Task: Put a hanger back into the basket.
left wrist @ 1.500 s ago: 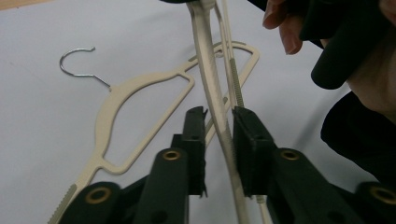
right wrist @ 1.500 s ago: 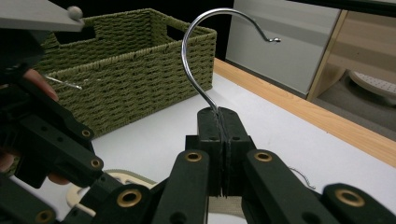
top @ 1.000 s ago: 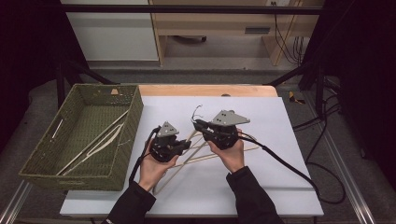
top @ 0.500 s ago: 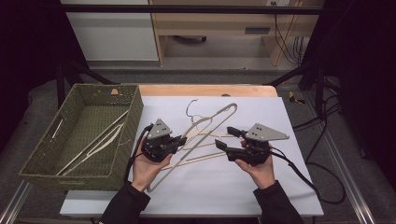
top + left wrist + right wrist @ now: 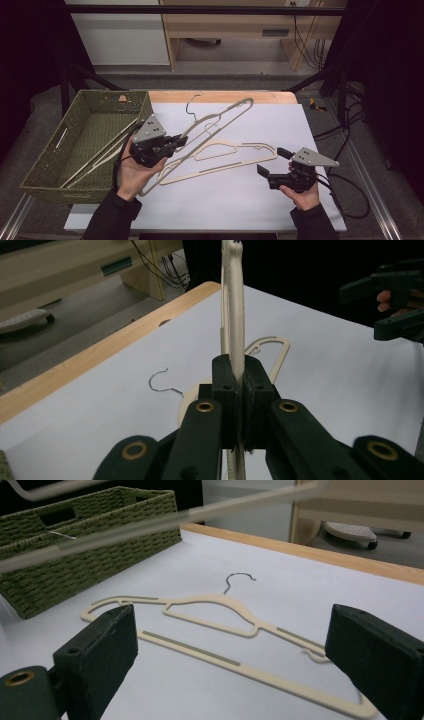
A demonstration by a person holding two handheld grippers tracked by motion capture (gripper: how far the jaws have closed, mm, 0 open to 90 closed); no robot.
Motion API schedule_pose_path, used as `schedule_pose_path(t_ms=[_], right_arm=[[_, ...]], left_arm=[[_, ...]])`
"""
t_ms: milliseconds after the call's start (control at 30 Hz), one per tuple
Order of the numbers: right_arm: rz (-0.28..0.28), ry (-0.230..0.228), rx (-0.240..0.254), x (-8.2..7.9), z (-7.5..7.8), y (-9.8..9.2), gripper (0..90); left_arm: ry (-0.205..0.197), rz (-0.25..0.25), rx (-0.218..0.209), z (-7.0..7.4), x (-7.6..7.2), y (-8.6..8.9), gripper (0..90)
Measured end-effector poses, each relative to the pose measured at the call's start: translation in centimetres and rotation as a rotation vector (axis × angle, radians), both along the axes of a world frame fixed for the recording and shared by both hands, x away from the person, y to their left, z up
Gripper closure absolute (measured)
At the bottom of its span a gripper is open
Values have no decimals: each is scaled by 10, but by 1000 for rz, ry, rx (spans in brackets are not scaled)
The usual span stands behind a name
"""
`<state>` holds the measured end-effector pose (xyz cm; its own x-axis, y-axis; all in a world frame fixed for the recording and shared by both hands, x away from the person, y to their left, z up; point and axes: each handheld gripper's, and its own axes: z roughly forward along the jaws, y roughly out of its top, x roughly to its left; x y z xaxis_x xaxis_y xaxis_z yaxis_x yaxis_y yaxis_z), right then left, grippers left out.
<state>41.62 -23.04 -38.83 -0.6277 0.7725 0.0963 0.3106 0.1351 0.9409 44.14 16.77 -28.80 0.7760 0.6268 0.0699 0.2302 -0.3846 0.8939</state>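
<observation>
My left gripper (image 5: 180,141) (image 5: 242,370) is shut on the bar of a cream hanger (image 5: 227,116) (image 5: 233,300), which it holds tilted up off the white table. That hanger crosses the top of the right gripper view as a blurred bar (image 5: 150,522). A second cream hanger (image 5: 220,155) (image 5: 210,610) lies flat on the table between the grippers. My right gripper (image 5: 272,161) (image 5: 235,630) is at the right, near the front edge. Its jaws have just been opening and stand wide with nothing between them, facing the flat hanger.
A green woven basket (image 5: 45,165) (image 5: 115,530) stands at the left of the table with hangers (image 5: 100,150) lying in it. The wooden table edge (image 5: 225,96) runs along the back. A cable trails from the right gripper off the right side.
The right gripper has opened and pulled away to the right, toward the front edge, leaving one hanger flat. The left gripper has lifted its hanger higher and moved slightly left.
</observation>
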Motion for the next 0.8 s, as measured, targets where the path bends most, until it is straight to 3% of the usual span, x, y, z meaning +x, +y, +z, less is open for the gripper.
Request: schedule_pose_path(t_ms=[367,567,800], right_arm=[[-54,7,2,-11,-3,-20,54],[-57,12,1,-11,-5,-21,52],[-51,17,-2,-10,-6,-19,50]], left_arm=[[-86,64,79,33,1,44,863],[-82,91,77,39,7,76,863],[-56,140,101,33,17,110,862]])
